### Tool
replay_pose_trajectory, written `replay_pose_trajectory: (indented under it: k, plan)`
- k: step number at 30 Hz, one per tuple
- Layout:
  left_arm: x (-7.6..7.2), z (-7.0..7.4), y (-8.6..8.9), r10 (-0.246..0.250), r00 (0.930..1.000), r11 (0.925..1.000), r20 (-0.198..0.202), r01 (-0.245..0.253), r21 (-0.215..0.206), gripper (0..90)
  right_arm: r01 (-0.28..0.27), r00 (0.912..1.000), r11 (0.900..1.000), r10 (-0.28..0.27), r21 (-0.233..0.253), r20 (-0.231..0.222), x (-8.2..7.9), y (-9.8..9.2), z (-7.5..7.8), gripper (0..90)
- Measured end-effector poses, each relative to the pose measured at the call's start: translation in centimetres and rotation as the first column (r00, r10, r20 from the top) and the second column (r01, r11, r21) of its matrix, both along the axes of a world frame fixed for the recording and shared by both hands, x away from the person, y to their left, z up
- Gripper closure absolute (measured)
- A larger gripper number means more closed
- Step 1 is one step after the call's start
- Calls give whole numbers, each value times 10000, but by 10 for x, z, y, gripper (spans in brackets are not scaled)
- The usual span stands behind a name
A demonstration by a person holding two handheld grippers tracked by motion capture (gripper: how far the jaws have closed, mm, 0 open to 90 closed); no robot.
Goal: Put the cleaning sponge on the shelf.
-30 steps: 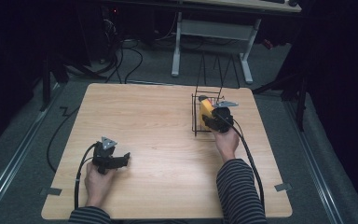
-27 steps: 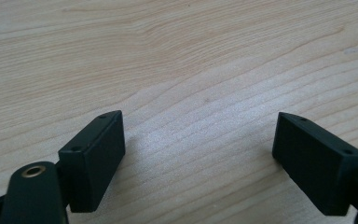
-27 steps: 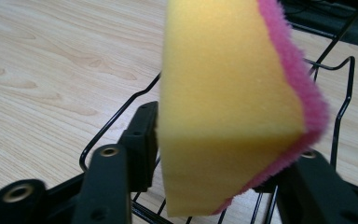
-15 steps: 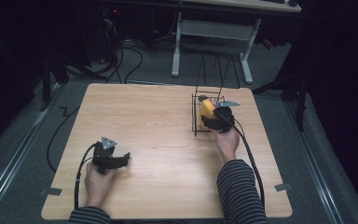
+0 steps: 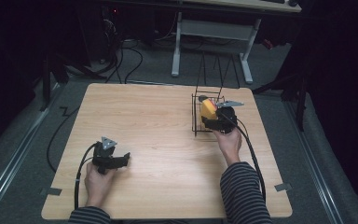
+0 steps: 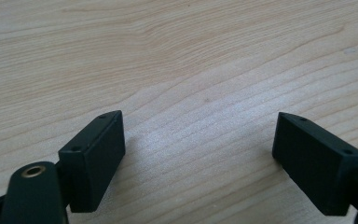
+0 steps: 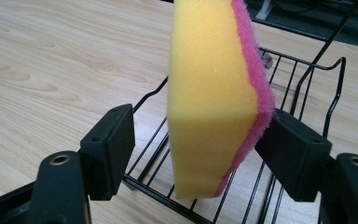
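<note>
Right claw [image 7: 200, 140] jaws stand wider than the sponge [image 7: 212, 107]: the far jaw touches the pink scrub side, the near jaw is clear of the yellow face with a gap between. So it reads as open, not clamping. The sponge stands upright on edge over the wires of the rack [image 7: 303, 79], at the right rear of the table [image 5: 158, 116].

Change over the last second: almost none. In the high view the right hand [image 5: 227, 140] sits at the same spot at the rack's near edge, sponge at the same place and tilt. Left claw [image 5: 121, 158] stays low at the table's front left, jaws wide apart, nothing between them. Judgement: the sponge is at its drop spot in the rack and the release looks done or nearly done; pulling the claw back without tipping the sponge is likely next.

Hard to tell:
- whether the sponge's bottom edge rests on the wires or hangs just above them; the right gripper view cuts this close
- whether anything else lies in the rack, since hand and claw cover it in the high view
- the rack's rear side, dark against the floor
</note>
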State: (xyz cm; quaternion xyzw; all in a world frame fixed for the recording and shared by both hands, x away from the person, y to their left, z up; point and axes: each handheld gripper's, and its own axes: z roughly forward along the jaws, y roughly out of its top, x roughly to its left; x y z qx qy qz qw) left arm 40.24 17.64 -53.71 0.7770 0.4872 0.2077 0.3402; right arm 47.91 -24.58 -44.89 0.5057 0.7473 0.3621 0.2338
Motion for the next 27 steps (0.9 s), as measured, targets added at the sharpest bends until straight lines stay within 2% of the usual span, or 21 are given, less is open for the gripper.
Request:
replay_pose_trajectory:
  k: [16, 17, 20, 24, 26, 27]
  plan:
    - [0, 0, 0, -3, 10000, 10000, 1, 3, 2, 176, -274, 9989, 9996, 275, -35, 377, -15, -4, 15, 277]
    - [0, 0, 0, -4, 10000, 10000, 2, 4, 2, 176, -204, 9984, 9998, 199, 72, 522, -19, -6, 16, 281]
    - [0, 0, 0, -5, 10000, 10000, 2, 5, 2, 176, -149, 9984, 9997, 138, 184, 541, -24, -11, 18, 281]
    - [0, 0, 0, -4, 10000, 10000, 4, 4, -1, 176, -287, 9977, 9995, 279, 115, 625, -30, -16, 21, 279]
    - [0, 0, 0, -4, 10000, 10000, 2, 4, 0, 176, -302, 9971, 9991, 282, 281, 713, -36, -18, 24, 286]
    - [0, 0, 0, -3, 10000, 10000, 3, 3, 0, 176, -327, 9956, 9982, 281, 502, 896, -44, -22, 26, 294]
